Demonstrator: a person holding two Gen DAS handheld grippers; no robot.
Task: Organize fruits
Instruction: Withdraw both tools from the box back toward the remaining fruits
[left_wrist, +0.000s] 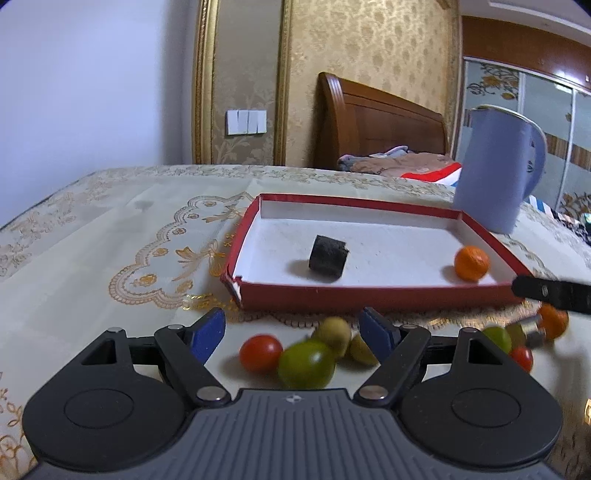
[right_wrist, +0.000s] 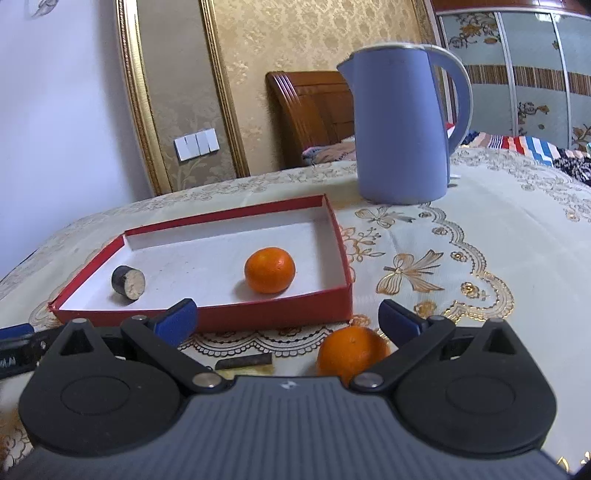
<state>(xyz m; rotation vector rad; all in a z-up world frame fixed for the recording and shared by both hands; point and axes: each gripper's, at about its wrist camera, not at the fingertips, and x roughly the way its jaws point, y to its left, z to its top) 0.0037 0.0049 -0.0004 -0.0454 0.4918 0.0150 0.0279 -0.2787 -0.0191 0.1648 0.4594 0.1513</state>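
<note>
A red tray with a white floor (left_wrist: 369, 295) (right_wrist: 273, 314) lies on the tablecloth. It holds an orange (left_wrist: 471, 263) (right_wrist: 269, 270) and a dark cylinder piece (left_wrist: 328, 256) (right_wrist: 128, 282). My left gripper (left_wrist: 293, 326) is open above loose fruit in front of the tray: a red tomato (left_wrist: 260, 352), a green tomato (left_wrist: 306, 363) and two small green fruits (left_wrist: 332, 332). More small fruit (left_wrist: 498, 338) lies to the right. My right gripper (right_wrist: 288, 317) is open, with a second orange (right_wrist: 351, 352) on the cloth between its fingers, near the right one.
A blue kettle (left_wrist: 498, 170) (right_wrist: 402, 125) stands behind the tray's right corner. A small dark block (right_wrist: 243, 362) lies on the cloth by the right gripper. A wooden headboard and bedding are beyond the table.
</note>
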